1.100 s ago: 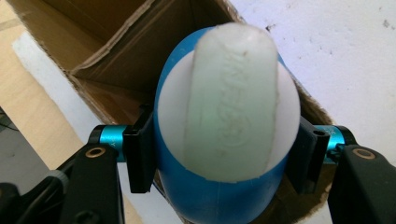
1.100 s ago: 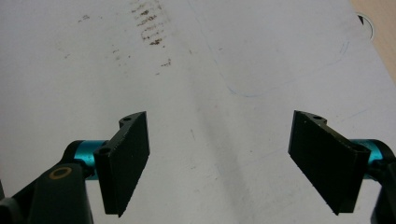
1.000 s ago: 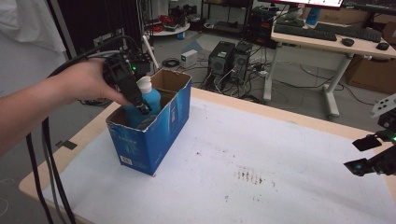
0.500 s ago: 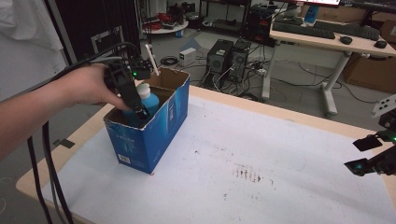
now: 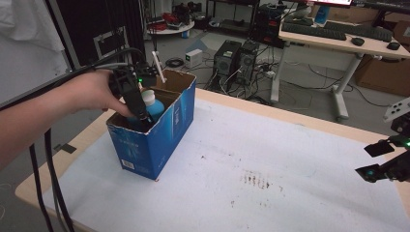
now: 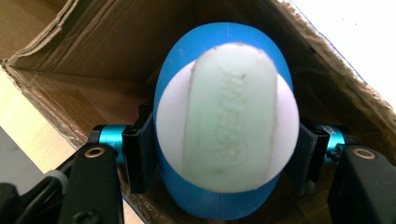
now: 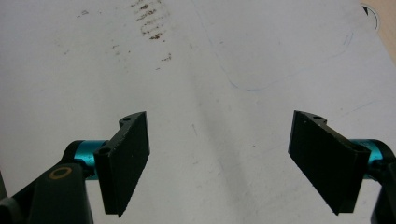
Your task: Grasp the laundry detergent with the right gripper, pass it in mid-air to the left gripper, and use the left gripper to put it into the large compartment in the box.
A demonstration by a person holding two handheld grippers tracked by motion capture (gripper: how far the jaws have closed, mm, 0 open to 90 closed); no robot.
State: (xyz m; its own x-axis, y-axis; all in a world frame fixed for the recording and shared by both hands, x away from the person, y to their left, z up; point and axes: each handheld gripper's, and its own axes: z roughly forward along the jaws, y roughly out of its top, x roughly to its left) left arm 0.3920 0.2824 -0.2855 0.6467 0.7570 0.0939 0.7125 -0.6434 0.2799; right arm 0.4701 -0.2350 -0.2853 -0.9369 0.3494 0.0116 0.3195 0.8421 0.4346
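The left gripper (image 5: 140, 113) is reaching down into the open top of a blue cardboard box (image 5: 164, 140), and its jaws are clenching a blue bottle (image 5: 153, 107) with a pale cap. In the left gripper view the two black pads are pressing on the bottle (image 6: 224, 196) from either side, just under the wide white collar, with the cap facing the camera. The bottle is standing upright inside the box, in the half nearer the person, and its cap is rising a little above the box's rim. Brown cardboard walls (image 6: 93, 56) are closing in behind and beside the bottle, with more free space toward the far end of the box than at the near wall, where the gripper is crowding the edge.

The box is sitting on the left part of the worktop (image 5: 270, 145), close to its left edge and turned at an angle to it. A white sheet is covering the worktop, with a patch of brown marks (image 5: 256, 179) near the middle; the wide stretch between the box and the right side is lying open.

The right gripper (image 5: 387, 162) is hovering at the worktop's right edge, well apart from the box. Its jaws are standing wide, released, with only the white sheet (image 7: 210, 93) between them.
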